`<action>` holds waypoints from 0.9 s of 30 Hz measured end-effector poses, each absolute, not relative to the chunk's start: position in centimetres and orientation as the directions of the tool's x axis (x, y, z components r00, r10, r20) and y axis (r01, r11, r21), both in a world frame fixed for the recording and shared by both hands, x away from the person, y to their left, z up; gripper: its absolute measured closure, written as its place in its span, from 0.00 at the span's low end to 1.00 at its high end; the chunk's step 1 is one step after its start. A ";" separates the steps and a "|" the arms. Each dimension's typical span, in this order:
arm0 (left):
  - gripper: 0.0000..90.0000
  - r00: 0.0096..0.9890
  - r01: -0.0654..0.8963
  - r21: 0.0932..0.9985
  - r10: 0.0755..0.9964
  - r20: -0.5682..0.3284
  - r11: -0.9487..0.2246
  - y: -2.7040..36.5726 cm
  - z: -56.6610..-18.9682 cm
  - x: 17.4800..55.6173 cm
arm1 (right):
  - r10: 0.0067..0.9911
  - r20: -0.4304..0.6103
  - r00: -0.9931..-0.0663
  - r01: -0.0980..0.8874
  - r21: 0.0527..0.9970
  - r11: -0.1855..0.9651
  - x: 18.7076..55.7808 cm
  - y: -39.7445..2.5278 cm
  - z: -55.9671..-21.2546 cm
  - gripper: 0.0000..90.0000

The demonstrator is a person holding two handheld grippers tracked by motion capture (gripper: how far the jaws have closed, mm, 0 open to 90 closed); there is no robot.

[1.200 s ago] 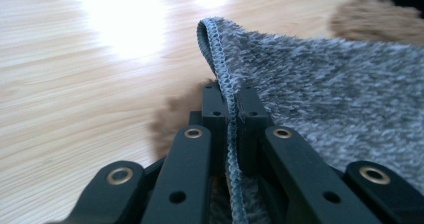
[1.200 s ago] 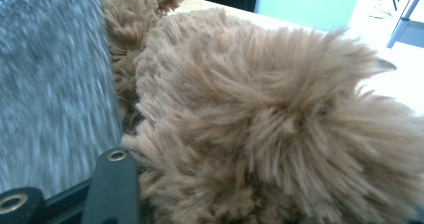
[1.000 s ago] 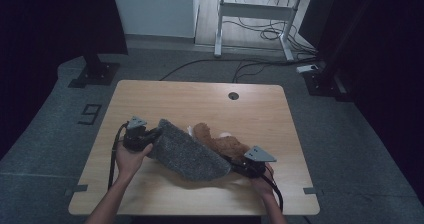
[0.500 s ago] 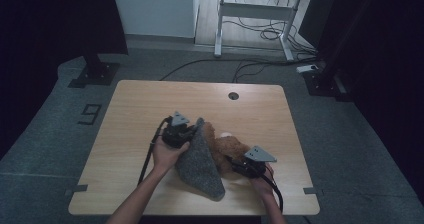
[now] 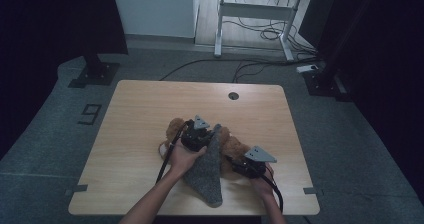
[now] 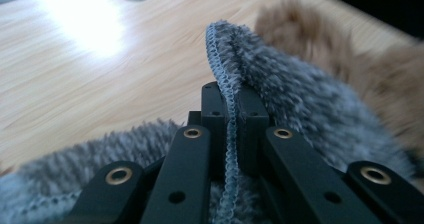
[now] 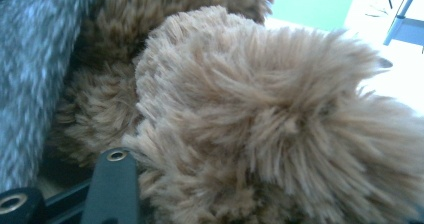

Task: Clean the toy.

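Note:
A brown plush toy (image 5: 174,129) lies in the middle of the wooden table (image 5: 145,109). A grey fuzzy cloth (image 5: 207,171) is draped across it and runs down to the front edge. My left gripper (image 5: 198,135) hovers over the toy, shut on the cloth's stitched edge (image 6: 229,109), which stands up between the jaws. My right gripper (image 5: 251,165) sits at the toy's right side. Brown fur (image 7: 260,114) bulges between its jaws. One black finger (image 7: 115,184) presses into the fur; the other is buried.
A round cable hole (image 5: 233,95) lies near the table's far edge. Behind the table, a white desk frame (image 5: 250,14) stands over loose cables on the floor. Black stand bases (image 5: 92,74) sit to the far left and right.
My left gripper has carried the cloth's edge from the table's left side rightward over the toy, so the cloth folds into a narrow strip. The right gripper has stayed in place.

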State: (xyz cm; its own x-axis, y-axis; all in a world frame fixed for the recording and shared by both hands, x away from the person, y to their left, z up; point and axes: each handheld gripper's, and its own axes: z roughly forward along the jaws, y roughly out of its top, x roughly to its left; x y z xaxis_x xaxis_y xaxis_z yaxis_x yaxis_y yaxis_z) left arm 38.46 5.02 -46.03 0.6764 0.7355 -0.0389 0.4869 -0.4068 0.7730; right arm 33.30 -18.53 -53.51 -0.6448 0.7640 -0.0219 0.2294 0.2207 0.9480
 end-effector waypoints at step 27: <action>0.94 0.474 0.551 0.769 0.880 0.030 -0.323 18.3 -45.6 38.3 | 0.765 -0.034 -0.643 0.223 0.948 0.229 33.1 -18.3 -53.5 0.46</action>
